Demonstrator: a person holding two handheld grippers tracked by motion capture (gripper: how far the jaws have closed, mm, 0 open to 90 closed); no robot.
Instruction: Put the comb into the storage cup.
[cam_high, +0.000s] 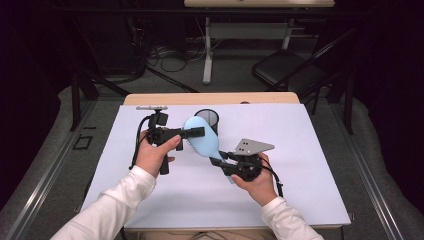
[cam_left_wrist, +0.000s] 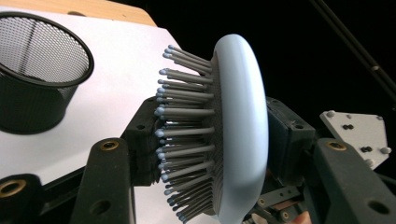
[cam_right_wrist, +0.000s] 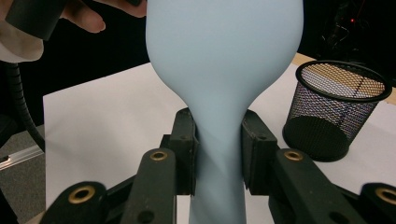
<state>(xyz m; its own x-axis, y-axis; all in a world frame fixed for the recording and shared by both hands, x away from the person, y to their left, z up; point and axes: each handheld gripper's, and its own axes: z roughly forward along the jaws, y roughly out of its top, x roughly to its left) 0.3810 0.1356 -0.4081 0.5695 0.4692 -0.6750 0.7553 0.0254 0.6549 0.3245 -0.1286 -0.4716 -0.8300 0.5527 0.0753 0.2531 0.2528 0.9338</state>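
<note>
Handover of the brush (cam_high: 201, 140), held above the table's (cam_high: 310, 165) middle, near the cup (cam_high: 207, 120). Right gripper (cam_high: 216, 161) pinches the handle; left gripper (cam_high: 199, 132) clamps the head across bristles and back. Release the handle only once the head grip is firm.

Both forearms in from bottom of high view, white sleeves, elbows apart, converging toward centre. Left hand (cam_high: 152, 155) wrapped on handle of left gripper (cam_high: 196, 132), body level, jaws pointing toward right hand. Left jaws nearly closed, one pad on each face of brush head. Right hand (cam_high: 257, 182) cupping right gripper (cam_high: 216, 161) from below, grey plate on top, jaws aimed up-left. Right jaws clamped on brush neck, pads pressing both sides.
</note>
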